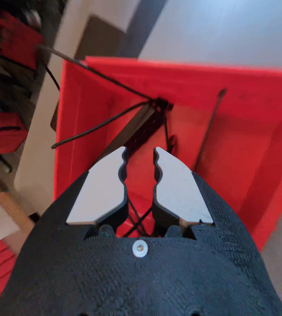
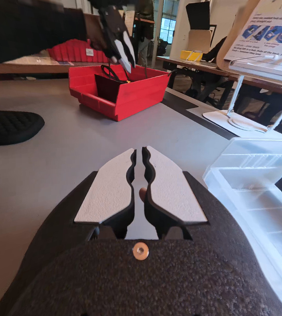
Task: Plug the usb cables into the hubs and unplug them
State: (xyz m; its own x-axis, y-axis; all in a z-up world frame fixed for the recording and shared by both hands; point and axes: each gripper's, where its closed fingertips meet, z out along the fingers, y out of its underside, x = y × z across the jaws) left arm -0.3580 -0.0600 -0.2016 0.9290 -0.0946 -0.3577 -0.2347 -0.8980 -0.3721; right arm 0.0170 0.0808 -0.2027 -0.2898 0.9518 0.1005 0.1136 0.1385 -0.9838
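Observation:
A red bin (image 2: 136,95) stands on the grey table (image 2: 68,171) and holds black USB cables (image 2: 109,71) and a dark divider (image 2: 107,89). In the left wrist view I look down into the bin (image 1: 239,119). A long black hub (image 1: 143,126) lies in it, with several cables (image 1: 102,124) meeting at its far end. My left gripper (image 1: 140,150) is open and empty, just above the hub's near end. It also shows in the right wrist view (image 2: 128,63), tilted down over the bin. My right gripper (image 2: 138,150) is shut and empty, low over the table, well short of the bin.
A black textured mat (image 2: 8,126) lies at the left. A clear plastic organizer (image 2: 256,188) sits close on the right. A white stand with an instruction sheet (image 2: 265,42) is behind it. Another red bin (image 2: 78,51) and a yellow bin (image 2: 188,54) stand farther back. The gap from one gripper's tips to the other's is roughly 40 cm.

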